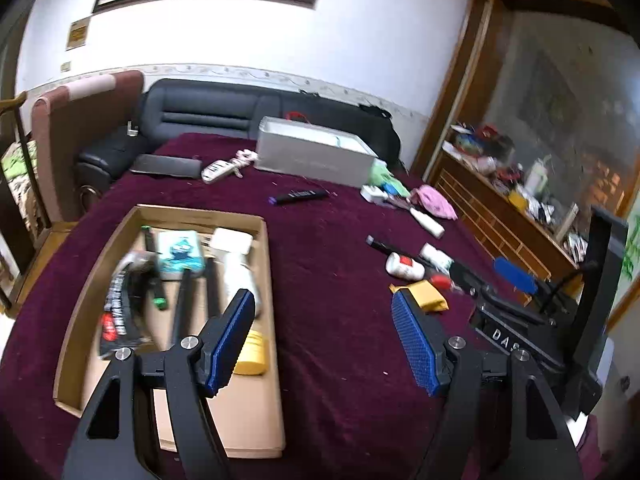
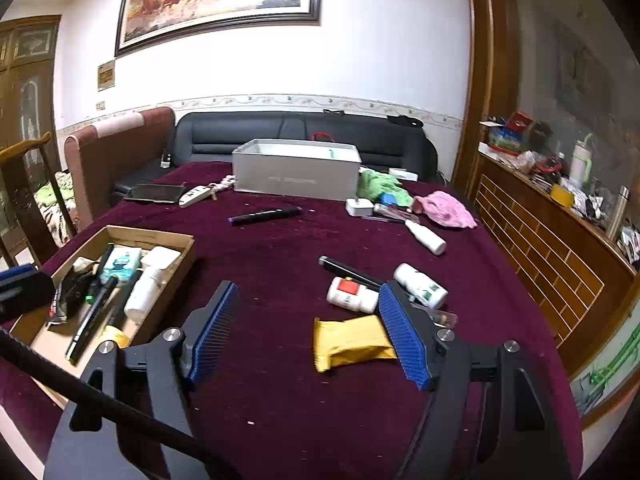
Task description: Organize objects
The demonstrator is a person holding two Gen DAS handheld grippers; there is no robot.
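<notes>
The yellow foil snack packet (image 2: 350, 342) lies flat on the maroon velvet tablecloth (image 2: 280, 264), just at the inner edge of the right gripper's (image 2: 308, 330) right-hand finger, at about two o'clock from the point midway between the tips; it looks light, soft and crinkly, likely slippery, so a pinch across its short middle should hold better than one at a crimped end. Beyond it at twelve o'clock lie two white pill bottles (image 2: 352, 294) and a black pen. The right gripper hovers low over the cloth, tilted forward, jaws spread wide and empty. The left gripper (image 1: 324, 336) is likewise spread and empty, its left finger over the shallow cardboard tray (image 1: 268, 264) of sorted items at ten o'clock
</notes>
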